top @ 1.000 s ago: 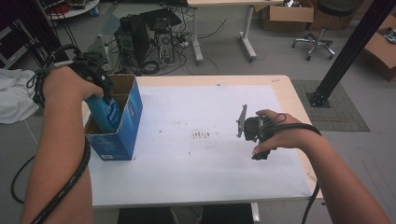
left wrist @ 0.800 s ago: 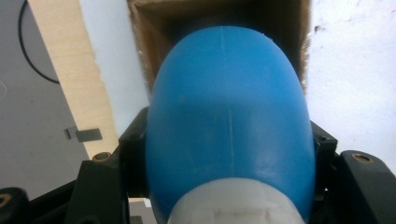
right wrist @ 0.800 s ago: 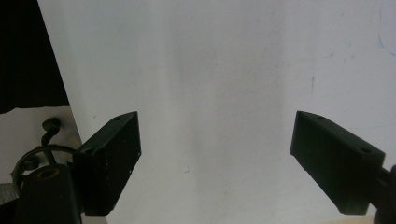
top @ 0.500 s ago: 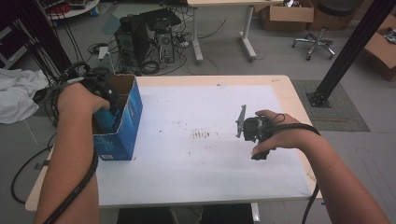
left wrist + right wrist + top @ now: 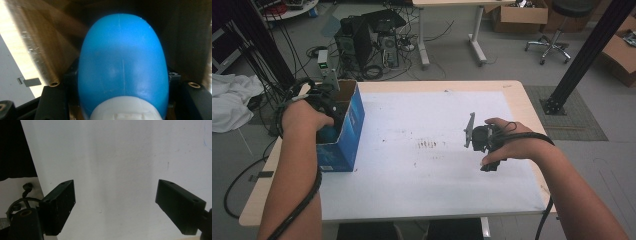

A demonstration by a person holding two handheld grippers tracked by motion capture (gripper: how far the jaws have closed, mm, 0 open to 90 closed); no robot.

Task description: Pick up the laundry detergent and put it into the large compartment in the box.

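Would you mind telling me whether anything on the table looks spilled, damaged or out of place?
Only small things: brownish specks and smudges mark the middle of the white table sheet. The blue box stands upright with the left claw inside it, shut on a blue bottle.

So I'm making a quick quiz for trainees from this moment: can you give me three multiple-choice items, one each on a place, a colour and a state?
1. Where is the left hand-held gripper?
A. down inside the open box
B. at mid-table
C. off the table edge

2. What colour is the bottle it carries?
A. red
B. blue with a white cap
C. green

3. How do the right hand-held gripper jaws stand?
A. shut on a bottle
B. shut on a cloth
C. open, nothing between them

Answers: 1 A, the high view shows it lowered into the blue box. 2 B, the left gripper view shows blue above a white cap. 3 C, bare white table cover shows between the jaws.
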